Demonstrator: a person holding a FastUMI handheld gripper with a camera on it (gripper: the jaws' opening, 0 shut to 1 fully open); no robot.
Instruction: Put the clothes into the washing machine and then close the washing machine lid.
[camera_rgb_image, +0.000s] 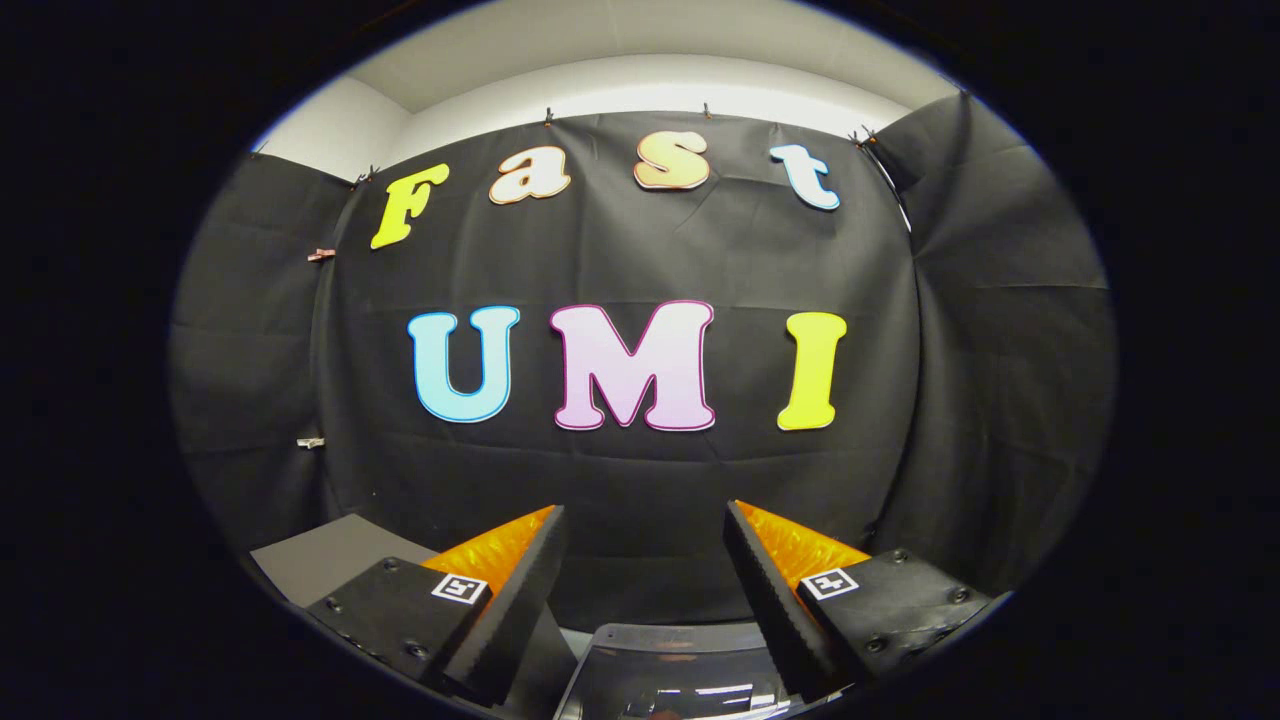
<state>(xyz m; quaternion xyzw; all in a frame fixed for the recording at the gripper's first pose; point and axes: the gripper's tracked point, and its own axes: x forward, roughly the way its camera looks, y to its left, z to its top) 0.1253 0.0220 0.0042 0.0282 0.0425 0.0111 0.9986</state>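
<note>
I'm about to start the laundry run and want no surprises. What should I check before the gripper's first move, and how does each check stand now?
1. Gripper open: ok, fingers spread apart.
2. Nothing held between the fingers: ok.
3. Glossy dark surface below the fingers is the washing machine: cannot tell.
4. Lid open: cannot tell.
5. Clothes located: not ok, the gripper faces the booth wall.
6. Grey surface beside the fingers: ok, bare where visible.

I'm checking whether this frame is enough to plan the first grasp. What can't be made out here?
- Clear curved object between the fingers of the open, empty tool, gripper view: cut off below, identity unclear.
- Grey surface beside one finger: mostly hidden by it.
</note>
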